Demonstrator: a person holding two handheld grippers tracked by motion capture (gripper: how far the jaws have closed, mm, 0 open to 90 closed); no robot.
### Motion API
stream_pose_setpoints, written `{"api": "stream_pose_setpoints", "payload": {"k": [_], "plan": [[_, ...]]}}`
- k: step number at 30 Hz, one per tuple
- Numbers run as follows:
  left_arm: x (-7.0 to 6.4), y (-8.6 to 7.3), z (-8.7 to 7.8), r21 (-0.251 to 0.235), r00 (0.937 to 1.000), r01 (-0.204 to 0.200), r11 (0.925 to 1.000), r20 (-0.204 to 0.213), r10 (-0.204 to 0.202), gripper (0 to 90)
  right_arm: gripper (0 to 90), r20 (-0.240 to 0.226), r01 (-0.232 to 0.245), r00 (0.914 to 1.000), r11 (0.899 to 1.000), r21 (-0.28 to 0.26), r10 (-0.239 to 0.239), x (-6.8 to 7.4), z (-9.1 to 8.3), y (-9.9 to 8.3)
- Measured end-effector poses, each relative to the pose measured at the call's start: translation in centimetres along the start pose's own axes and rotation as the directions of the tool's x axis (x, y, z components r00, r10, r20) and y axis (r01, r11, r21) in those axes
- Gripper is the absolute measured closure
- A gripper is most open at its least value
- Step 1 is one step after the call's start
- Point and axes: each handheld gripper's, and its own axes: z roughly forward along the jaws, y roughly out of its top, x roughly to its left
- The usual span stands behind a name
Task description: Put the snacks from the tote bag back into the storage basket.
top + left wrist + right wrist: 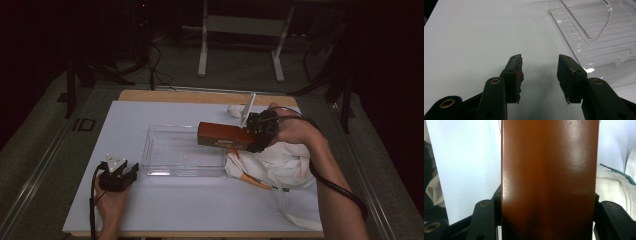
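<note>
The right gripper's (pixel 252 132) fingers (pixel 484 220) pinched a brown box (pixel 225 136) over the clear tray (pixel 170 167); white lettering showed in the high view, too small to read. The left gripper's (pixel 539 75) fingers (pixel 514 75) stood spread, empty, the tray just right of them on the white surface (pixel 469 45).

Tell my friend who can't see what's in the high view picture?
The right gripper holds a brown box over the edge of a clear tray on a white table. The left gripper rests open nearby, beside the tray.
</note>
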Motion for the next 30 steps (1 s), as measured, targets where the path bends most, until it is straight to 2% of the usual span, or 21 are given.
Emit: {"api": "stream_pose_setpoints", "payload": {"k": [21, 30], "plan": [[0.0, 0.0, -0.1, -0.006, 1.0, 0.001, 1.0, 0.004, -0.001, 55.5, 43.0, -0.004, 0.045, 0.999, 0.999, 0.003, -0.045, 0.3, 0.7, 2.4], [0.0, 0.0, -0.1, -0.006, 1.0, 0.001, 1.0, 0.004, -0.001, 55.5, 43.0, -0.005, 0.05, 0.9987, 0.999, 0.002, -0.05, 0.4, 0.8, 3.2]]}}
